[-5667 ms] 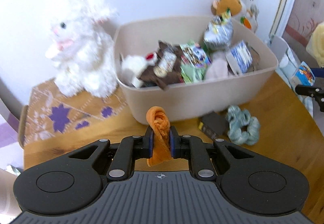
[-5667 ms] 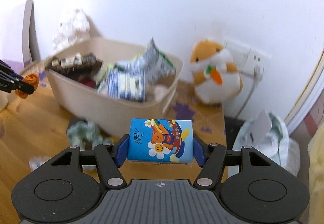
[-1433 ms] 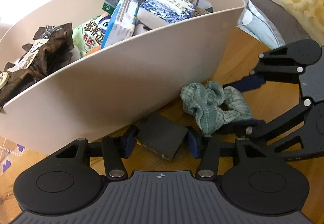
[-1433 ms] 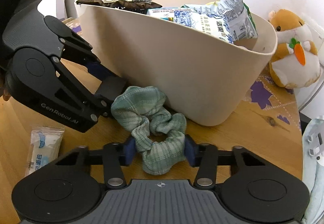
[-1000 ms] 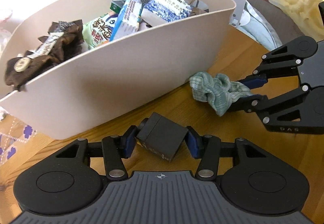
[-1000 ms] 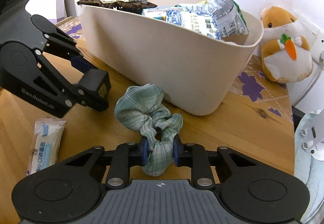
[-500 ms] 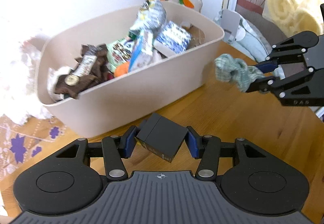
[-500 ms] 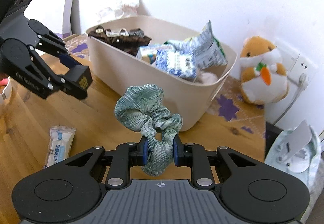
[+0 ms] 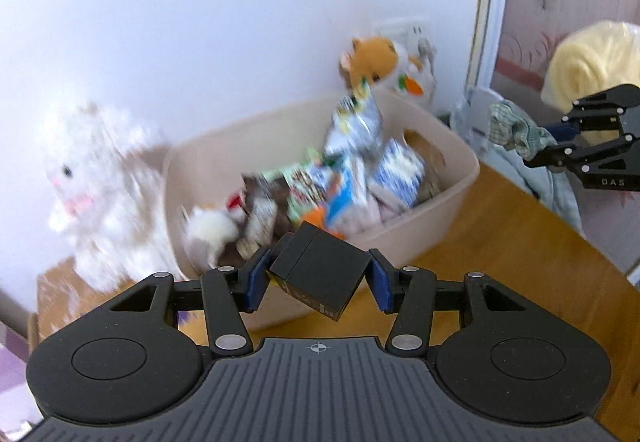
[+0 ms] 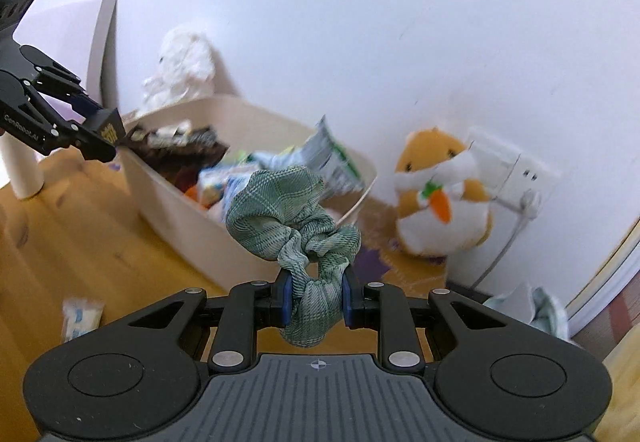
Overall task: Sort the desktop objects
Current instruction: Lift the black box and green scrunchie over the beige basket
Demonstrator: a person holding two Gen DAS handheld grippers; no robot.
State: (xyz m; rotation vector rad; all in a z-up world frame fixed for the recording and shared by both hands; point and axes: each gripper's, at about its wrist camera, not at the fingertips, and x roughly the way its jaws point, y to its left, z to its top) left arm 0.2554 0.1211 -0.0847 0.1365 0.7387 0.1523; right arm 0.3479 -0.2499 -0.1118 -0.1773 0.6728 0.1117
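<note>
My left gripper (image 9: 318, 280) is shut on a small black box (image 9: 320, 274), held tilted in the air in front of the beige bin (image 9: 460, 178). My right gripper (image 10: 314, 300) is shut on a green plaid scrunchie (image 10: 288, 218), which bunches up above the blue pads. The beige bin (image 10: 180, 226) holds several snack packets and wrappers. In the left wrist view the right gripper (image 9: 556, 140) hangs at the far right with the scrunchie (image 9: 512, 130). In the right wrist view the left gripper (image 10: 106, 140) is at the far left with the black box (image 10: 106, 128), near the bin's left rim.
A white plush rabbit (image 9: 96, 186) stands left of the bin. An orange hamster plush (image 10: 440, 198) sits by a wall socket (image 10: 508, 170) to the right. A small white sachet (image 10: 82, 316) lies on the wooden table (image 10: 80, 242). A white post (image 10: 22, 170) stands at the far left.
Both grippers have risen from the tabletop with their loads, the black box and the scrunchie. The bin now sits lower and farther off in both views.
</note>
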